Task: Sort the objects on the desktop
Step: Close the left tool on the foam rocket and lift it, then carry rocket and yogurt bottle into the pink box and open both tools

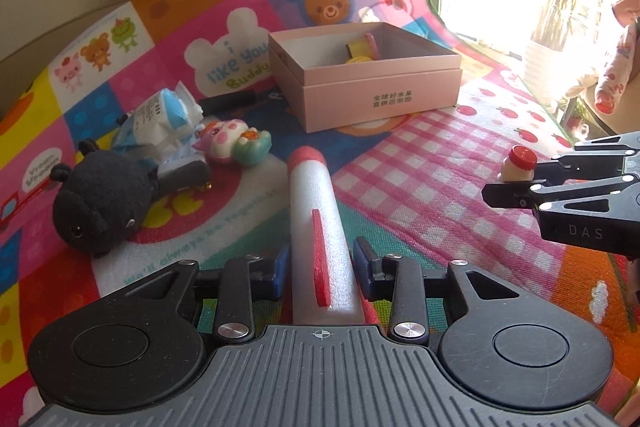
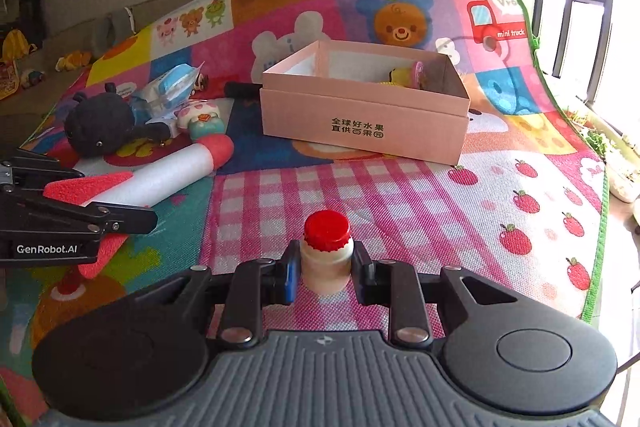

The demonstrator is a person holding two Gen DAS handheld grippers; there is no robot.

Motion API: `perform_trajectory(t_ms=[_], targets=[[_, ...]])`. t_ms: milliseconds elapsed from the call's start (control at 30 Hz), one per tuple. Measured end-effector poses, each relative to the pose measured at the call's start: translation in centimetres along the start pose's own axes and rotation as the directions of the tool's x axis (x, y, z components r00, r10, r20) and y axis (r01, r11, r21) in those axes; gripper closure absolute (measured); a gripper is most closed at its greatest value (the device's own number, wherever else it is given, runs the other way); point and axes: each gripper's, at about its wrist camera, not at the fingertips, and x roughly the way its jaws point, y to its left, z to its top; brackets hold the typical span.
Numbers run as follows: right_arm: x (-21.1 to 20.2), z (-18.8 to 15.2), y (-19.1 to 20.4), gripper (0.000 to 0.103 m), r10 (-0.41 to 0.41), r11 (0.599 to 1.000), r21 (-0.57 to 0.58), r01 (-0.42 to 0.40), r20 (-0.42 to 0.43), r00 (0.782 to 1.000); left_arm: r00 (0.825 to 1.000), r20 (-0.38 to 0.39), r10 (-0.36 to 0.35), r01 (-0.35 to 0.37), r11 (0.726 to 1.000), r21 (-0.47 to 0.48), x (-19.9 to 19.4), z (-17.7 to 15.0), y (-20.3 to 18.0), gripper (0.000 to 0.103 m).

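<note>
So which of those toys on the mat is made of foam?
The white foam rocket with the red nose and fins, held in the left claw. The black plush is furry; the pink cat figure looks hard and glossy.

Matt foam rocket (image 1: 316, 211), fuzzy plush toy (image 1: 102, 205), smooth matt cardboard box (image 1: 372, 83), woven-textured play mat (image 1: 420, 187)

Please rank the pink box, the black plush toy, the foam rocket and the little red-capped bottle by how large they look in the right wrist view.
1. pink box
2. foam rocket; about as long as the plush toy is wide, and partly hidden, so this order is unsure
3. black plush toy
4. red-capped bottle, smallest despite being nearest
</note>
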Motion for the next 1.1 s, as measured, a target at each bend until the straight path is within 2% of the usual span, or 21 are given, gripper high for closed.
perform_trajectory(t_ms=[133, 200, 267, 400, 567, 700, 767, 833, 900, 967, 1033, 1067, 1100], targets=[[-3.1, 0.3, -0.2, 0.078, 0.025, 1.0, -0.009, -0.025, 0.023, 0.999, 0.996, 0.082, -0.026, 0.024, 0.999, 0.036, -3.6, 0.4, -0.4, 0.066], [-4.8, 1.0, -0.6, 0.078, 0.039, 0.999, 0.002, -0.039, 0.045, 0.998, 0.99, 0.141, -0.03, 0.022, 0.998, 0.057, -5.1, 1.5, -0.7, 0.071], [-6.5, 2.0, -0.9, 0.078, 0.054, 0.998, 0.003, -0.055, 0.079, 0.995, 0.977, 0.211, -0.022, 0.004, 0.996, 0.086, -6.3, 3.2, -0.9, 0.071], [-9.5, 5.1, -1.9, 0.078, 0.044, 0.999, -0.011, -0.042, 0.178, 0.983, 0.938, 0.347, 0.003, -0.048, 0.991, 0.123, -7.4, 7.3, -1.1, 0.071], [-10.1, 8.7, -3.8, 0.078, -0.011, 1.0, -0.015, 0.015, 0.263, 0.965, 0.896, 0.443, 0.017, -0.081, 0.989, 0.126, -6.0, 13.0, -1.0, 0.071], [-7.7, 11.8, -5.5, 0.078, -0.032, 0.999, -0.008, 0.036, 0.285, 0.958, 0.87, 0.493, 0.015, -0.082, 0.99, 0.114, -2.6, 18.0, -1.4, 0.071], [-5.7, 13.5, -6.2, 0.078, -0.053, 0.998, -0.003, 0.056, 0.291, 0.955, 0.864, 0.503, 0.033, -0.088, 0.993, 0.085, 0.0, 19.8, -1.3, 0.071], [-2.8, 15.2, -7.0, 0.078, -0.087, 0.996, 0.008, 0.088, 0.288, 0.954, 0.875, 0.484, 0.025, -0.051, 0.998, 0.042, 3.6, 20.9, -0.8, 0.069], [0.2, 16.3, -7.7, 0.077, -0.093, 0.996, 0.008, 0.094, 0.27, 0.958, 0.911, 0.412, -0.02, 0.02, 1.0, 0.005, 7.0, 20.8, 0.1, 0.035], [3.1, 16.6, -8.3, 0.07, -0.109, 0.994, 0.012, 0.109, 0.233, 0.966, 0.936, 0.348, -0.049, 0.063, 0.998, -0.027, 8.6, 19.1, 0.9, 0.03], [5.0, 16.1, -9.0, 0.061, -0.127, 0.992, 0.044, 0.121, 0.19, 0.974, 0.948, 0.307, -0.09, 0.101, 0.995, -0.02, 8.8, 16.6, 1.6, 0.019], [5.4, 15.6, -9.4, 0.056, -0.118, 0.992, 0.059, 0.109, 0.182, 0.976, 0.95, 0.297, -0.094, 0.104, 0.994, -0.016, 8.6, 15.2, 1.8, 0.008], [5.7, 15.0, -9.7, 0.044, -0.11, 0.992, 0.075, 0.098, 0.18, 0.977, 0.953, 0.288, -0.092, 0.1, 0.995, -0.013, 8.3, 13.9, 2.3, 0.006]])
